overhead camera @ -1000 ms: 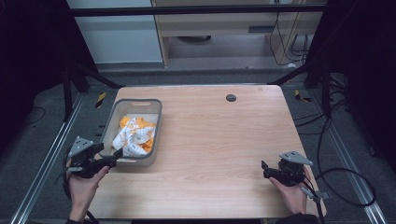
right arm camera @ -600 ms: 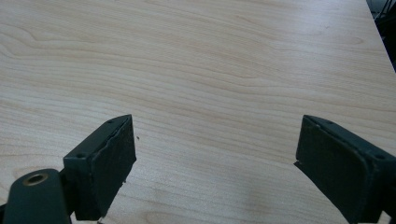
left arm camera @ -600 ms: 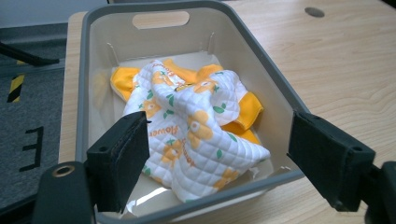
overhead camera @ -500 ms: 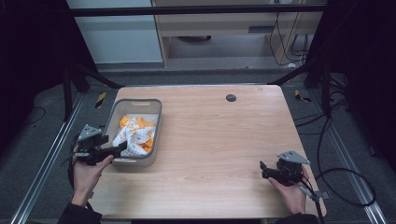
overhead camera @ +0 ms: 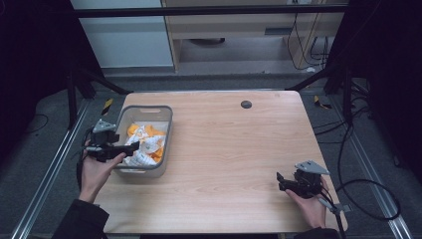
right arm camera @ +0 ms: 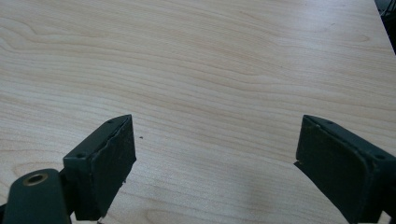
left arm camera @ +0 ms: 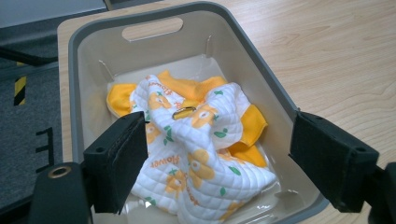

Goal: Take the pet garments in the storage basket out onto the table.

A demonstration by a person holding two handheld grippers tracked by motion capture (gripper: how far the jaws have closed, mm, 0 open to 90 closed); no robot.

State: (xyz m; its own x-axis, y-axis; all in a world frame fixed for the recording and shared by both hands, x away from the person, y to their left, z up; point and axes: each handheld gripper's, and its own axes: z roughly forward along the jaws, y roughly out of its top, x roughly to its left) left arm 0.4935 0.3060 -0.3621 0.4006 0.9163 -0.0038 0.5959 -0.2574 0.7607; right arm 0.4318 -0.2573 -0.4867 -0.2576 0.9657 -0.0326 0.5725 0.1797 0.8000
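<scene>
A grey plastic bin (overhead camera: 164, 119) (left arm camera: 261, 60) stands at the table's left side. Inside it lies a crumpled white quilted cloth with orange flower prints (overhead camera: 140, 152) (left arm camera: 196, 154) on top of orange fabric (left arm camera: 254, 123). My left gripper (overhead camera: 130, 147) (left arm camera: 219, 163) hangs open over the bin's near left rim, its jaws spread wide on either side of the cloth, nothing between them. My right gripper (overhead camera: 282, 183) (right arm camera: 215, 168) is open low over bare wood near the table's front right corner, holding nothing.
The light wooden table (overhead camera: 234, 149) has a small dark round hole (overhead camera: 246, 104) near its far edge. Cables (overhead camera: 358, 199) trail off the right side. Metal frame rails (overhead camera: 54, 164) run along both sides, with a cabinet beyond the far edge.
My left gripper has moved forward and rightward from the table's left edge to over the bin. The right gripper has stayed almost still.
</scene>
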